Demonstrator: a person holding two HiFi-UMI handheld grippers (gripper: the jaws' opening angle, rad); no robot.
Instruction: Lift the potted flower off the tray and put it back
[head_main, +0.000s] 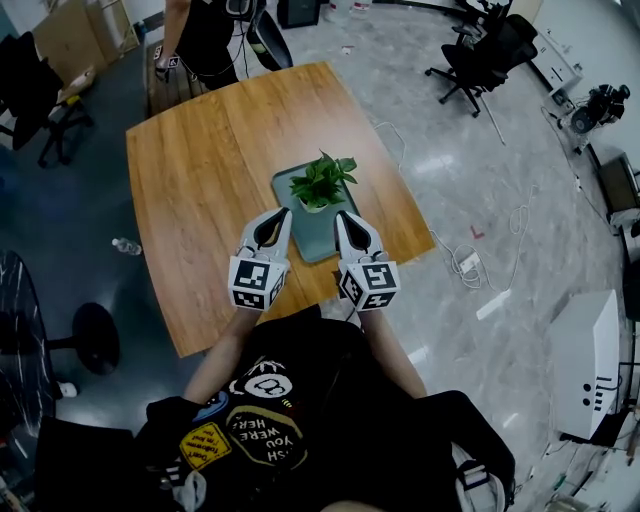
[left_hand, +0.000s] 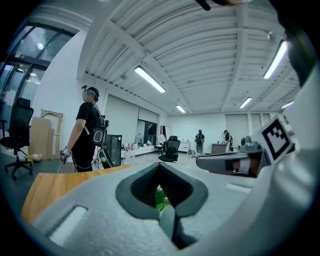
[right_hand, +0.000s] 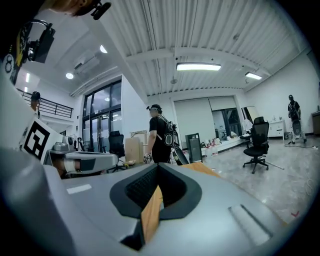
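Note:
The potted flower (head_main: 322, 182), green leaves in a small pale pot, stands on the grey tray (head_main: 312, 240) near the front of the wooden table (head_main: 200, 180). My left gripper (head_main: 283, 213) and right gripper (head_main: 343, 215) hover side by side above the tray's near end, short of the plant. Both are shut and hold nothing. In the left gripper view the jaws (left_hand: 160, 166) meet, and a leaf (left_hand: 161, 199) shows through the gap below them. In the right gripper view the shut gripper (right_hand: 159, 166) frames a strip of table (right_hand: 151, 212).
A person in black (head_main: 205, 35) stands at the table's far end, also seen as a person (left_hand: 87, 135) and a person (right_hand: 160, 137) in the gripper views. Office chairs (head_main: 480, 55) stand on the floor, and a water bottle (head_main: 125, 246) and a power strip (head_main: 467, 262) lie on it.

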